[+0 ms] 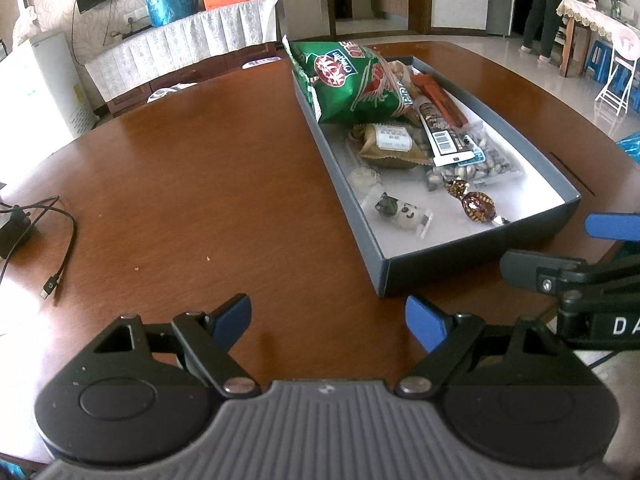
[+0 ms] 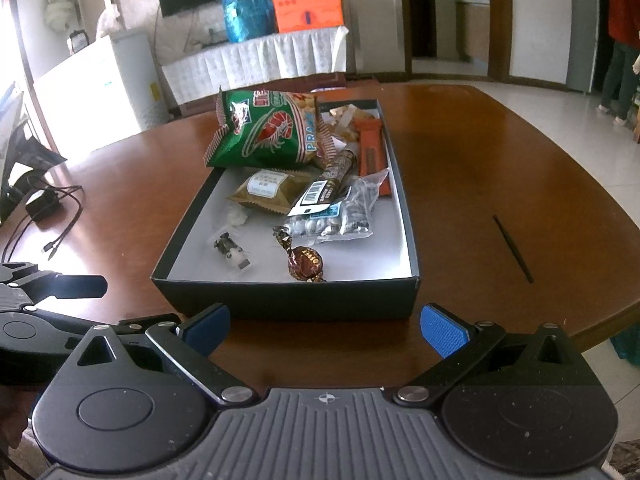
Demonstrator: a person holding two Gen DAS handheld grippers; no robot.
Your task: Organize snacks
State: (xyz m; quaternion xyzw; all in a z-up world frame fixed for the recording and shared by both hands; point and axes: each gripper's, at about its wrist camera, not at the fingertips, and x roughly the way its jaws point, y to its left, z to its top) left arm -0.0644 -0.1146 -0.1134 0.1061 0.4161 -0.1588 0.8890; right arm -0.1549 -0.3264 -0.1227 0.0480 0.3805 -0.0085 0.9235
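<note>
The right gripper (image 2: 325, 334) hangs just short of the near wall of the box (image 2: 288, 300), its blue pads spread wide with nothing between them; the left gripper (image 1: 328, 322) sits beside it over bare table (image 1: 192, 168), equally wide open and empty. All the snacks lie inside the box, which rests on the table. Nearest the grippers is a foil-wrapped chocolate (image 2: 306, 266), likely small, hard and slippery, best pinched across its round body rather than by its twisted ends. Next to it lies a small clear-wrapped candy (image 2: 234, 250), light and probably easy to crush. Behind them, the clear bag of seeds (image 2: 340, 218) should be limp and shifting, so a grip on its sealed edge seems safest. The green prawn cracker bag (image 2: 272, 132) leans over the far left rim; puffy and fragile inside, it wants a gentle pinch at a crimped seam.
</note>
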